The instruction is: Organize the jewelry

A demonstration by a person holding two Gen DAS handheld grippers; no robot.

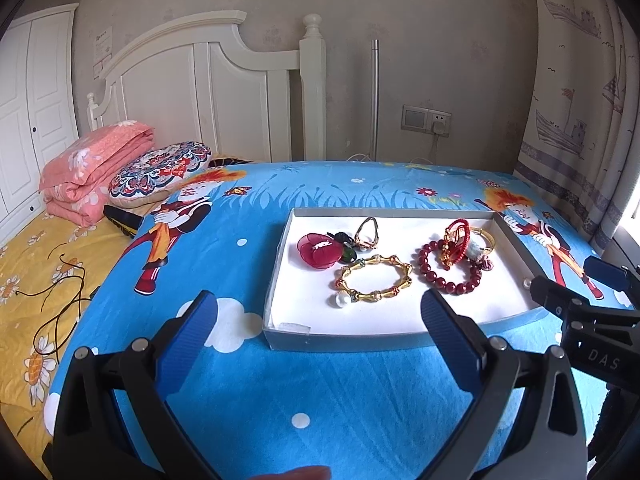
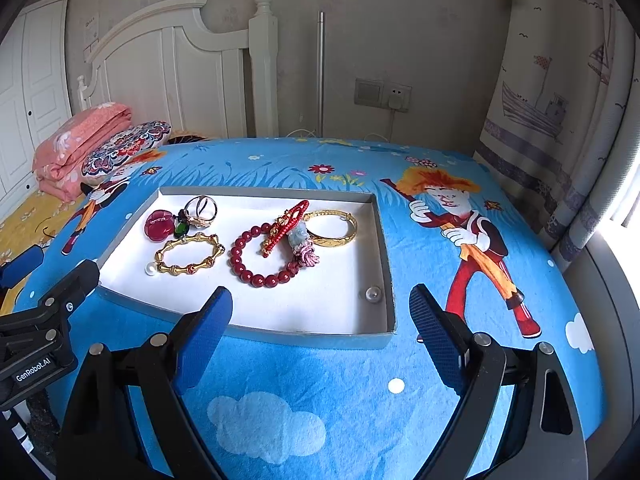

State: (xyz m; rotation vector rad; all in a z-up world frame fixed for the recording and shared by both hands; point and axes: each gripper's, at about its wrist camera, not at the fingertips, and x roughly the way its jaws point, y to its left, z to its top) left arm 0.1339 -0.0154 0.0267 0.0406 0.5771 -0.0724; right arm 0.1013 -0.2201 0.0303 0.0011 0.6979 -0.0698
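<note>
two grippers hovering above the blue cartoon blanket [image 2: 320, 392], both gaping wide and holding nothing. left gripper [image 1: 320, 312] hanging just short of the near wall of the shallow grey tray [image 1: 348, 340], blue pads [image 1: 188, 332] spread well apart. right gripper [image 2: 320, 312] hanging over the tray's near right corner, one finger above the white lining, the other outside the rim — also showing at the right edge of the left wrist view [image 1: 576, 292].

lying inside the tray, from the near side outward: a gold bamboo-link bracelet [image 2: 190, 254] with a white pearl [image 2: 151, 269] touching its near left end; just beside it a dark red bead bracelet [image 2: 260, 254]; a clear round bead [image 2: 373, 293] sitting alone near the right corner, well apart from everything else. overlapping the red beads at the far side, a red knotted cord bracelet [image 2: 286, 226] with a pale jade charm [image 2: 298, 238] and a pink tassel knot [image 2: 308, 256] — tangled too closely for telling which piece each belongs to. resting behind these, a plain gold bangle [image 2: 334, 228]. sitting at the far left, a red flower ornament [image 2: 158, 224], a green stone [image 2: 182, 229] and a pair of linked rings [image 2: 204, 208], touching one another.

lying beyond the blanket on the left, a folded pink quilt [image 1: 94, 168] and a patterned pillow [image 1: 160, 172] against the white headboard [image 1: 192, 84].
</note>
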